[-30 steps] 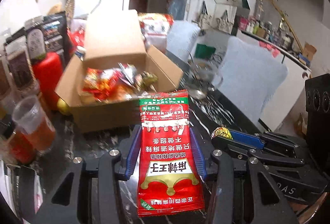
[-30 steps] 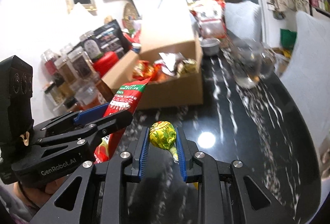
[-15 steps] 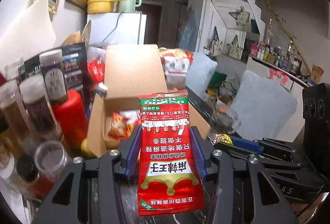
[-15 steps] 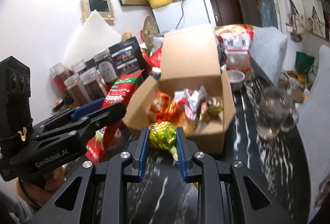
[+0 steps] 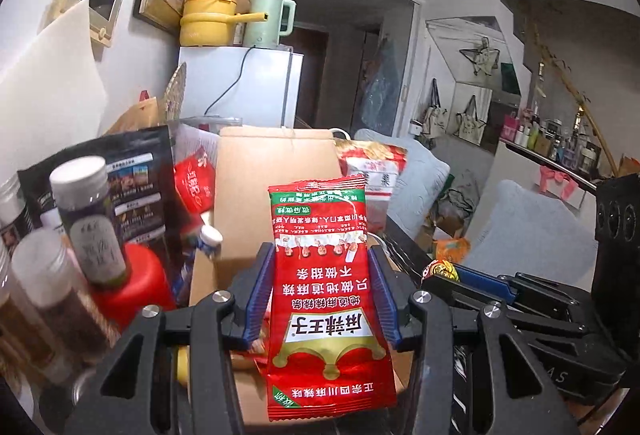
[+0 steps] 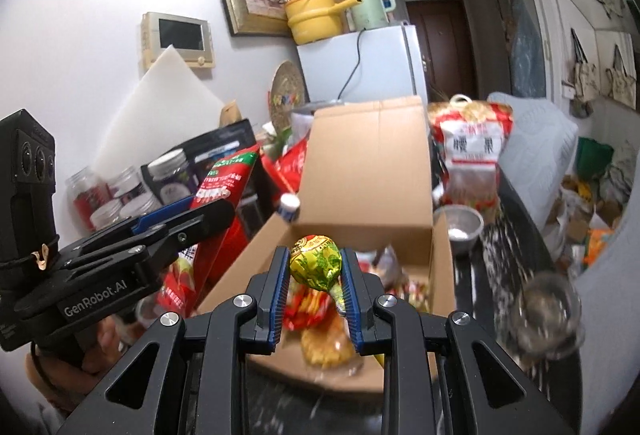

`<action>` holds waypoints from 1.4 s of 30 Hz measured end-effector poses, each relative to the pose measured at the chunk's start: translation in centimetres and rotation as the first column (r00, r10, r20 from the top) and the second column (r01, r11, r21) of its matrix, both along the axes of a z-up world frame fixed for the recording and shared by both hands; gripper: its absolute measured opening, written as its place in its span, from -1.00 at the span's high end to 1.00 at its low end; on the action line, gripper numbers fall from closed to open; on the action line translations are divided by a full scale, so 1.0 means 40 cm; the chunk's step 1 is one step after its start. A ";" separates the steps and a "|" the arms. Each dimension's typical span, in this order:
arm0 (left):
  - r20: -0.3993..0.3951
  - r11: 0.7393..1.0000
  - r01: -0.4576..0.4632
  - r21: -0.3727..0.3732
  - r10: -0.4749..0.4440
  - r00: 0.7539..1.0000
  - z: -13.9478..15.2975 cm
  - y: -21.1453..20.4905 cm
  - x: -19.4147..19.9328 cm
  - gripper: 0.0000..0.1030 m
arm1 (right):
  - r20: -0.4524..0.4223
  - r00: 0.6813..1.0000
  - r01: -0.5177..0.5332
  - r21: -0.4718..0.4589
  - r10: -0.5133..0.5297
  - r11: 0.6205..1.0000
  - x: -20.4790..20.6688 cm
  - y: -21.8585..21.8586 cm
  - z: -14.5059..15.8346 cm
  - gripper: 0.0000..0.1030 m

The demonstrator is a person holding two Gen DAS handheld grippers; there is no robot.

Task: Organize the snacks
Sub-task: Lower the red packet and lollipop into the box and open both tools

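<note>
right wrist view: the right tongs [image 6: 316, 271] grip a yellow-green wrapped candy [image 6: 316, 259] above the open cardboard box [image 6: 366, 171], which already holds a heap of packets. the left tongs [image 5: 322, 299] clench a red snack packet [image 5: 326, 299] just short of the box — both pieces look yet to be dropped in, so the sorting seems well along.

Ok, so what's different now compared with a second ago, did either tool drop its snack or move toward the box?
Both tools moved forward to the cardboard box, which now looms closer. The right tool now hangs over the open box with its yellow-green wrapped candy; the left tool came up beside it. Nothing was released: the left tool still grips the red snack packet.
</note>
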State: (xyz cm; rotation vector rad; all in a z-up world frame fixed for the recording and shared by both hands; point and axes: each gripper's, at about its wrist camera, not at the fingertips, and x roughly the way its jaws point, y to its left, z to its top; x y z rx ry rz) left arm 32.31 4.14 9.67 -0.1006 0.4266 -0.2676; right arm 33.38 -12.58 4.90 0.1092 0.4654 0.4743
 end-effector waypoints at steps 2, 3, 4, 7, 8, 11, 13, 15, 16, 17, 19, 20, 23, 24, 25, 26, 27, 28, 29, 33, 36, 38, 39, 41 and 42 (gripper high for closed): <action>-0.002 1.000 -0.006 0.001 0.006 1.000 -0.001 0.003 0.030 0.11 | 0.009 1.000 -0.007 -0.001 0.007 1.000 0.028 0.008 0.005 0.51; -0.003 1.000 -0.009 -0.001 0.009 1.000 -0.003 0.006 0.044 0.11 | 0.010 1.000 -0.013 -0.002 0.013 1.000 0.044 0.014 0.006 0.51; -0.006 1.000 -0.012 -0.002 0.012 1.000 -0.006 0.010 0.061 0.11 | 0.010 1.000 -0.017 -0.002 0.017 1.000 0.059 0.017 0.006 0.51; -0.023 1.000 -0.026 -0.003 0.026 0.999 -0.022 0.019 0.100 0.11 | 0.000 1.000 -0.028 -0.005 0.028 1.000 0.102 0.031 -0.002 0.51; -0.030 1.000 -0.031 0.000 0.031 0.999 -0.028 0.021 0.113 0.11 | -0.005 1.000 -0.029 -0.006 0.029 1.000 0.118 0.036 -0.008 0.51; -0.047 0.999 -0.048 0.008 0.048 0.998 -0.050 0.029 0.147 0.11 | -0.028 0.999 -0.033 0.001 0.033 0.999 0.160 0.043 -0.027 0.51; -0.079 0.998 -0.062 0.010 0.063 0.995 -0.069 0.036 0.176 0.11 | -0.046 0.998 -0.040 0.009 0.041 0.999 0.188 0.050 -0.041 0.51; -0.092 0.998 -0.064 0.017 0.066 0.994 -0.084 0.038 0.196 0.11 | -0.057 0.997 -0.048 0.010 0.048 0.999 0.212 0.058 -0.053 0.51; -0.101 0.997 -0.073 0.030 0.076 0.992 -0.093 0.039 0.207 0.11 | -0.061 0.997 -0.052 0.010 0.052 0.999 0.221 0.061 -0.056 0.51; -0.107 0.996 -0.076 0.038 0.080 0.991 -0.100 0.039 0.216 0.11 | -0.066 0.996 -0.054 0.011 0.055 0.998 0.231 0.063 -0.062 0.51; -0.126 0.996 -0.078 0.045 0.084 0.988 -0.114 0.041 0.232 0.11 | -0.073 0.996 -0.054 0.015 0.055 0.998 0.248 0.066 -0.075 0.51; -0.134 0.996 -0.079 0.048 0.085 0.987 -0.120 0.042 0.239 0.11 | -0.076 0.996 -0.054 0.018 0.056 0.998 0.254 0.066 -0.082 0.51; -0.154 0.995 -0.082 0.062 0.091 0.984 -0.142 0.041 0.256 0.11 | -0.107 0.992 -0.063 0.005 0.063 0.998 0.285 0.072 -0.107 0.51; -0.158 0.995 -0.080 0.066 0.090 0.983 -0.148 0.041 0.260 0.11 | -0.113 0.991 -0.067 0.006 0.067 0.998 0.294 0.072 -0.115 0.51; -0.169 0.994 -0.079 0.071 0.090 0.982 -0.157 0.039 0.267 0.11 | -0.127 0.990 -0.066 0.003 0.066 0.998 0.302 0.071 -0.123 0.51; -0.182 0.994 -0.077 0.074 0.089 0.979 -0.166 0.037 0.273 0.11 | -0.147 0.987 -0.062 -0.001 0.061 0.998 0.311 0.070 -0.132 0.51; -0.191 0.995 -0.075 0.072 0.088 0.978 -0.171 0.037 0.279 0.11 | -0.164 0.985 -0.057 0.002 0.057 0.998 0.321 0.066 -0.142 0.51; -0.209 0.995 -0.074 0.072 0.088 0.974 -0.181 0.036 0.288 0.11 | -0.172 0.984 -0.054 0.006 0.055 0.999 0.326 0.062 -0.147 0.51; -0.221 0.994 -0.074 0.075 0.089 0.971 -0.189 0.035 0.294 0.11 | -0.182 0.982 -0.051 0.009 0.052 0.999 0.332 0.058 -0.153 0.51; -0.273 0.992 -0.073 0.102 0.099 0.957 -0.225 0.026 0.317 0.11 | -0.207 0.977 -0.042 0.006 0.042 0.999 0.356 0.051 -0.176 0.51; -0.312 0.993 -0.059 0.104 0.089 0.946 -0.248 0.021 0.331 0.11 | -0.237 0.971 -0.037 0.023 0.041 0.999 0.374 0.042 -0.195 0.51; -0.333 0.993 -0.051 0.104 0.083 0.939 -0.259 0.019 0.337 0.11 | -0.249 0.968 -0.034 0.022 0.039 0.999 0.381 0.043 -0.205 0.51; -0.344 0.993 -0.051 0.105 0.084 0.935 -0.264 0.019 0.341 0.11 | -0.257 0.966 -0.038 0.023 0.042 0.999 0.385 0.044 -0.210 0.51; -0.371 0.993 -0.048 0.105 0.084 0.925 -0.279 0.018 0.351 0.11 | -0.273 0.961 -0.042 0.027 0.048 0.999 0.392 0.046 -0.222 0.51; -0.382 0.993 -0.046 0.106 0.083 0.920 -0.283 0.018 0.354 0.11 | -0.283 0.958 -0.045 0.026 0.050 0.999 0.397 0.048 -0.229 0.51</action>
